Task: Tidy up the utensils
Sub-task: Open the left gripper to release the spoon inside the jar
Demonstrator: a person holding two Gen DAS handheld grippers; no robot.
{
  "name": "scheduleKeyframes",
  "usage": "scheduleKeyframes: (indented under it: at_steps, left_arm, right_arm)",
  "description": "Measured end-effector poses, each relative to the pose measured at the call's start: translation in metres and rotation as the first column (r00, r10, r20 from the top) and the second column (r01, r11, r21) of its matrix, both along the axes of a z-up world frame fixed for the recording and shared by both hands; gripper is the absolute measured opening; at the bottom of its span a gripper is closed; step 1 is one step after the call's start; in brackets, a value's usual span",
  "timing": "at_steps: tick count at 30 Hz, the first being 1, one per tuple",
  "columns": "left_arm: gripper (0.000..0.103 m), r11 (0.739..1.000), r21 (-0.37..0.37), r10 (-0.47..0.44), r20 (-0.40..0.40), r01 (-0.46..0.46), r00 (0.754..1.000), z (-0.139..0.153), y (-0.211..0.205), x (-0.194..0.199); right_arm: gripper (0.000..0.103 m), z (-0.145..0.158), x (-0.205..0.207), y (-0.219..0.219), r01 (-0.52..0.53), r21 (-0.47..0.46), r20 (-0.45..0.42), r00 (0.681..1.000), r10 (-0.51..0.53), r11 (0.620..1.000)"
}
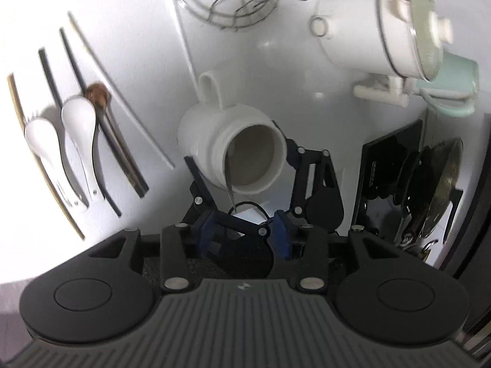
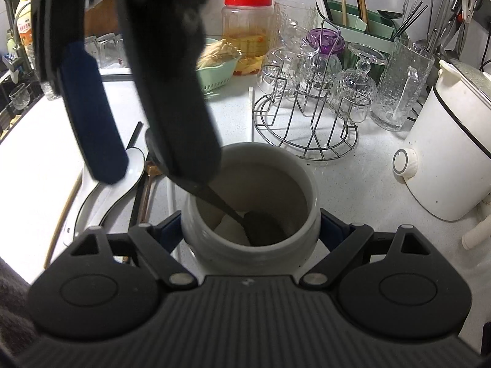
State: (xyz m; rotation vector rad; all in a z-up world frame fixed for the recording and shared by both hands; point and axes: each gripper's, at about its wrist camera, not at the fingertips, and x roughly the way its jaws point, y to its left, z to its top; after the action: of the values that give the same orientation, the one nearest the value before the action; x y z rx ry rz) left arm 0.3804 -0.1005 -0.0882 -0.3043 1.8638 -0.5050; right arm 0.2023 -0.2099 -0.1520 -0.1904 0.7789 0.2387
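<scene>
Nearest, a white ceramic jar [image 2: 250, 202] is clamped at its neck between the jaws of the right gripper [image 2: 250, 230], which press on both sides of it. Inside the jar a dark spoon [image 2: 260, 230] is seen bowl-down beside a white piece, its handle leaning out over the rim toward the left gripper [image 2: 147, 165]. The left gripper's jaws stand parted above the jar's mouth, the spoon handle between them; whether a pad touches it cannot be told (the handle is partly hidden by the blurred black finger).

Just left of the jar, on the white worktop [image 2: 353, 184], loose utensils are laid side by side: two white spoons [image 1: 78, 122], one brown-bowled spoon [image 1: 97, 94], and several chopsticks [image 1: 122, 150] in black, white and wood colours, whose number cannot be made out.

Farther back, toward the worktop's rear edge, one wire glass rack [image 2: 307, 128] is set, with stemmed glasses hung upside down on it. Right of it one tall textured glass pitcher [image 2: 399, 86] stands, and at the right edge one white electric pot [image 2: 445, 153] with a round dial. Behind the rack one red-lidded plastic jar [image 2: 247, 30] and one green basket [image 2: 214, 73] are placed, and a green holder [image 2: 353, 24] with upright chopsticks stands at the wall, where utensils hang.
</scene>
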Motion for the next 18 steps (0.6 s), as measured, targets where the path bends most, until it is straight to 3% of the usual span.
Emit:
scheduleKeyframes:
  at_steps: [3,8,15,18]
  left_arm:
    - [0.047,1.0,-0.014,-0.016,0.076,0.017,0.997,0.012,0.003,-0.005]
    - [0.047,0.998,-0.055,-0.006,0.237,0.019,0.972,0.035,0.013,-0.019]
    - [0.047,0.99,-0.106,0.133,0.41,-0.097,0.902,0.057,0.049,-0.035]
    - [0.047,0.978,-0.118,0.209,0.449,-0.174,0.869,0.064,0.071,-0.047]
  right_arm:
    - [0.091,0.0,0.002,0.0,0.0,0.001,0.002,1.0,0.0,1.0]
    - [0.091,0.0,0.004,-0.001,0.001,-0.001,0.003,1.0,-0.001,1.0]
    - [0.091,0.001,0.014,-0.001,0.006,-0.003,-0.009,1.0,-0.006,1.0]
    - [0.091,0.002,0.016,0.001,0.014,-0.009,-0.016,1.0,-0.014,1.0]
